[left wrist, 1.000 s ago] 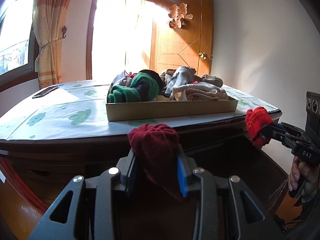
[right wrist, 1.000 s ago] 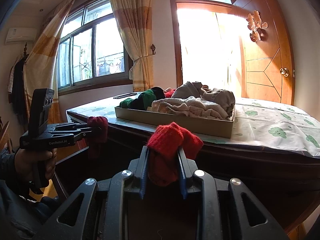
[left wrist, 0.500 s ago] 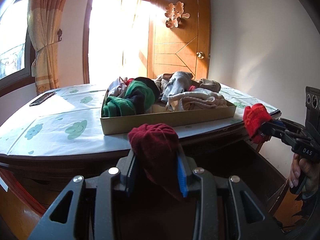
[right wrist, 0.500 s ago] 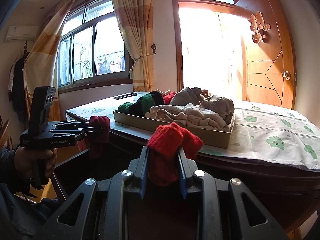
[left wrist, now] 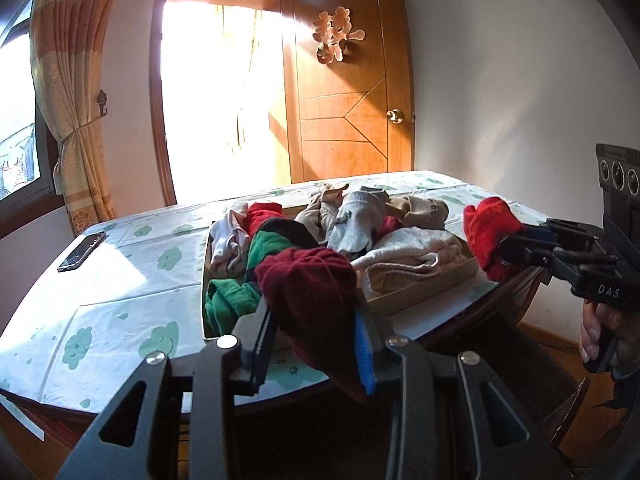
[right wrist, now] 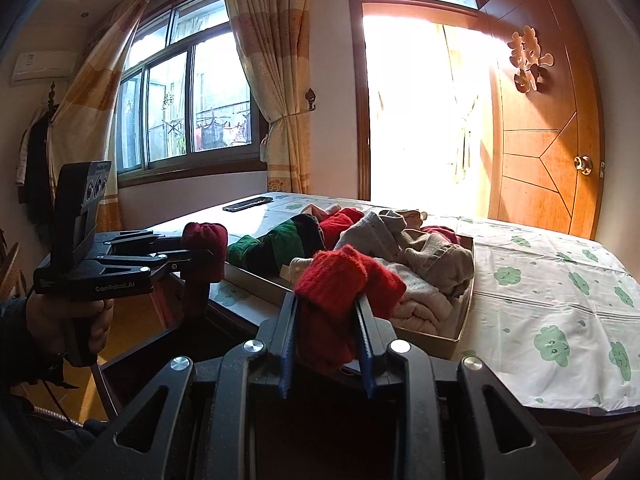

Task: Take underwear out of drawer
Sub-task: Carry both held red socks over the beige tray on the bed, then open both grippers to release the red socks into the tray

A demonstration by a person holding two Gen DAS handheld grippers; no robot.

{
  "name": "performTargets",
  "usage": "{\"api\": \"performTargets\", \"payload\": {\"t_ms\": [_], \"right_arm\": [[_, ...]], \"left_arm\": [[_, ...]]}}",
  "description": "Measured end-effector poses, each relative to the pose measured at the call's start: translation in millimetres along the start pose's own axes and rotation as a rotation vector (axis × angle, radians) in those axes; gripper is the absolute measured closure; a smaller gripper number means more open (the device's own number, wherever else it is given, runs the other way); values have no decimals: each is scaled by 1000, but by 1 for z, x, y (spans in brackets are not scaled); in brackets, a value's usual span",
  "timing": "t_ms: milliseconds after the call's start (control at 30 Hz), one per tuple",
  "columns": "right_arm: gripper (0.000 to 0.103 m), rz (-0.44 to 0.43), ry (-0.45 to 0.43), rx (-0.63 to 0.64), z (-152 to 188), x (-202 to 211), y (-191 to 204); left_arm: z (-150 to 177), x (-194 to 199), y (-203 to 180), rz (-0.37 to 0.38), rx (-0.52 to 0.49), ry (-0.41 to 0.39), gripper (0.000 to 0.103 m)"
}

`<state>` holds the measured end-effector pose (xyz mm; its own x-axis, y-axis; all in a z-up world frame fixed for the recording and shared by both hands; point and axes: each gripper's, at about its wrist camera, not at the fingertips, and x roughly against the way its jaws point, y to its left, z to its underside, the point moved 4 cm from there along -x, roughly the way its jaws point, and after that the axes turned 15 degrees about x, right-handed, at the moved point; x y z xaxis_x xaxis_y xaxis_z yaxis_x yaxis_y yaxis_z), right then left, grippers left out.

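My left gripper [left wrist: 312, 320] is shut on a dark red knitted garment [left wrist: 308, 280], which bulges above its fingers and hangs down between them. To its right, my right gripper [left wrist: 508, 246] is shut on a bright red knitted garment [left wrist: 486, 228]. The right wrist view shows that same bright red piece [right wrist: 340, 276] bunched between the right gripper's [right wrist: 326, 312] fingers, with the left gripper [right wrist: 204, 254] and its dark red piece [right wrist: 205, 240] at the left. Both are held up in front of the table's near edge. Below them is the dark open drawer [left wrist: 568, 404].
A shallow cardboard tray [left wrist: 424, 292] heaped with green, beige, grey and red clothes stands on the table [left wrist: 120, 280], which has a white cloth with green clouds. A phone [left wrist: 82, 251] lies at the far left. Behind are a wooden door [left wrist: 344, 120], curtains and a window.
Both grippers have risen with their garments still clamped, so the table top and tray now show from higher up. Neither grip has changed.
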<state>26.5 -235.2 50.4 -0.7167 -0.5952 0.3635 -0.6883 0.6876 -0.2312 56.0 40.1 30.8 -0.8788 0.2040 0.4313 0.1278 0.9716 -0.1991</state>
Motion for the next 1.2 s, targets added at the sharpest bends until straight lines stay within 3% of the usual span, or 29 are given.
{"api": "performTargets", "payload": {"t_ms": [300, 467, 600, 633, 700, 733, 767, 833, 1033, 1100, 1200], "right_arm": [[74, 11, 66, -17, -44, -65, -45], [73, 32, 153, -3, -44, -102, -53], [73, 8, 228, -22, -31, -122, -57], [69, 1, 236, -22, -30, -124, -58], [63, -16, 246, -32, -30, -125, -58], [54, -14, 246, -30, -30, -124, -58], [37, -16, 250, -28, -29, -123, -57], [26, -28, 278, -21, -24, -124, -54], [26, 0, 248, -14, -25, -106, -54], [25, 22, 223, -12, -27, -94, -57], [24, 49, 175, -24, -34, -74, -59]], "left_arm": [[-50, -62, -11, 3, -1, 81, 69], [-57, -90, -22, -5, -32, 120, 68], [-49, -113, -31, -22, -46, 175, 61], [-47, -118, -32, -30, -53, 189, 60], [-41, -127, -34, -43, -60, 215, 46], [-38, -130, -35, -45, -61, 220, 45], [-36, -131, -36, -45, -62, 222, 45], [-33, -129, -38, -43, -63, 220, 41], [-43, -99, -45, -45, -74, 134, 23], [-48, -86, -46, -51, -76, 97, 12], [-52, -66, -48, -28, -62, 59, 10]]}}
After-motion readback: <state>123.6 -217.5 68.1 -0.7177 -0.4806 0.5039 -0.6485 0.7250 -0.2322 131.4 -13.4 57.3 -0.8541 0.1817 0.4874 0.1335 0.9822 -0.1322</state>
